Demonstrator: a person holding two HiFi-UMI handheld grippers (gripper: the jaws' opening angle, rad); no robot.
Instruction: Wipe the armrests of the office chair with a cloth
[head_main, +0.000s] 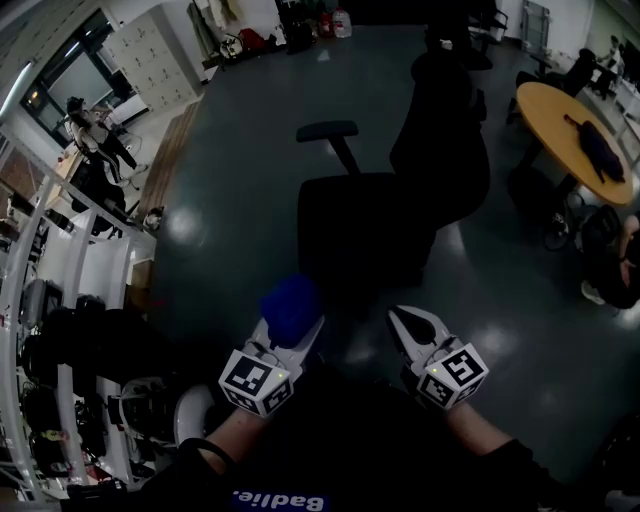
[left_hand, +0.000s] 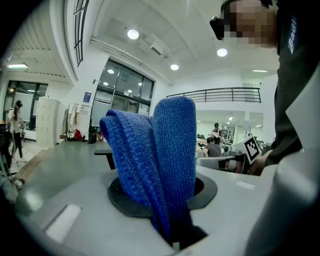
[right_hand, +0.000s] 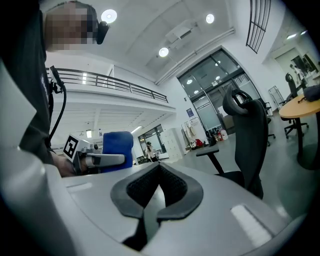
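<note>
While the blue cloth (left_hand: 160, 160) stands folded and pinched between the jaws of your left gripper (head_main: 288, 325), low in the head view at 6 o'clock, the black office chair (head_main: 400, 190) sits just ahead of both tools, apart from them. One armrest (head_main: 327, 130) juts from the chair's 10 o'clock side; the other seems lost against the dark backrest. Your right gripper (head_main: 420, 330), at 4 o'clock, carries nothing, its jaws pressed together. A round wooden table (head_main: 555, 110) stands at 2 o'clock on the grey floor (head_main: 230, 200).
</note>
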